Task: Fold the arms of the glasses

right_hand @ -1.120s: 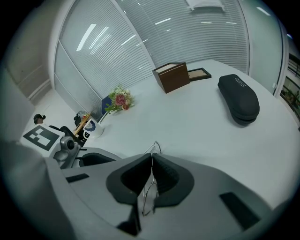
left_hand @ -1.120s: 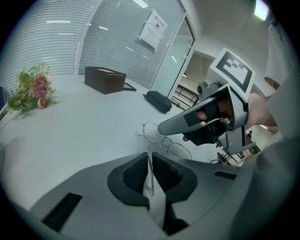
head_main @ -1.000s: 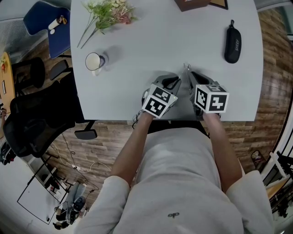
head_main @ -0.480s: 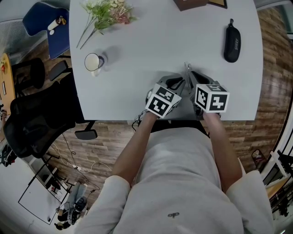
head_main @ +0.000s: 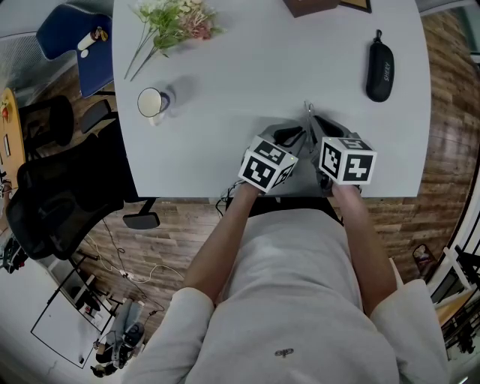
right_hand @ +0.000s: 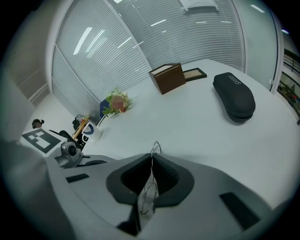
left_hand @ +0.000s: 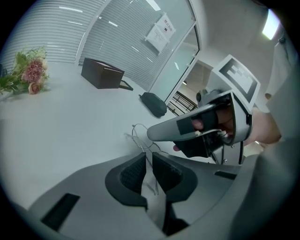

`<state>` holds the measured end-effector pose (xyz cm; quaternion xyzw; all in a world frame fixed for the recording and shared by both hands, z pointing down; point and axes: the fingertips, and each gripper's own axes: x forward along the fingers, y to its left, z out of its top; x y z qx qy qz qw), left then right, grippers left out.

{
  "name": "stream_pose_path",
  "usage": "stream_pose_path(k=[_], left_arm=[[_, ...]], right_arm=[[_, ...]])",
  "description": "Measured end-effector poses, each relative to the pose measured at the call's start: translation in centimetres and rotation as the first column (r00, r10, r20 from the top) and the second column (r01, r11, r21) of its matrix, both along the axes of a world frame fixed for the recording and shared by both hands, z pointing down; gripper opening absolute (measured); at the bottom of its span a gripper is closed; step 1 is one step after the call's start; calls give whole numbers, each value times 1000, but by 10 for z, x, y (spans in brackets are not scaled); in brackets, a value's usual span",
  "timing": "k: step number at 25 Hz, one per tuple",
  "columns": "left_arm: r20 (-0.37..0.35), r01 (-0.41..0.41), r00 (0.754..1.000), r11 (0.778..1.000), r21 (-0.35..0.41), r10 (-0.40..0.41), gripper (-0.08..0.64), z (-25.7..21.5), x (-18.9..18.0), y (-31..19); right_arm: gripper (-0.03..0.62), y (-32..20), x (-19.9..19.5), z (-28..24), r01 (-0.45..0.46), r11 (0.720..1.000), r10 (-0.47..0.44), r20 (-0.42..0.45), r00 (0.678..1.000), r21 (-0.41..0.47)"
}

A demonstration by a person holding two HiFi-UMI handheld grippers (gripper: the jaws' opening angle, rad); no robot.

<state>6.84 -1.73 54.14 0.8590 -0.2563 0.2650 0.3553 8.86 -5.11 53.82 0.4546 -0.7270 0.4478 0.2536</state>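
Note:
The thin wire-framed glasses (head_main: 307, 120) hang just above the white table (head_main: 247, 82) near its front edge, between my two grippers. My right gripper (head_main: 321, 127) is shut on the front of the glasses; a lens rim (right_hand: 149, 193) shows between its pads and a wire loop (right_hand: 155, 148) pokes out past the tips. My left gripper (head_main: 292, 137) sits close beside it on the left. One glasses arm (left_hand: 139, 135) runs down through its nearly closed jaws (left_hand: 146, 165), which pinch it. The right gripper (left_hand: 206, 126) fills the right side of the left gripper view.
A black glasses case (head_main: 380, 70) lies at the table's far right. A white mug (head_main: 152, 102) and a bunch of flowers (head_main: 174, 22) are at the left, a brown box (head_main: 311, 6) at the back. A black office chair (head_main: 60, 187) stands left of the table.
My left gripper has shifted a little to the right, closer to the right gripper, and rolled slightly. The right gripper has stayed still with the glasses.

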Motion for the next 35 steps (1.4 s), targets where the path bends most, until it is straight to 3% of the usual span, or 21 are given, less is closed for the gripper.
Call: stream_pose_path(k=[20,28,35], left_arm=[[-102,-26,995,996,-80,18,48,1,12,2],[-154,-113,983,991,-65,102,66,-1,20,5],[-153,-121,982,990,-69,110,67,-1,19,6]], right_arm=[[17,0,-1,0,6,1000,-6,6,1000,-1],[17,0,-1,1,12,1000,-12,-1,1000,-2],[17,0,1,1,7,1000,-7,2,1000,-2]])
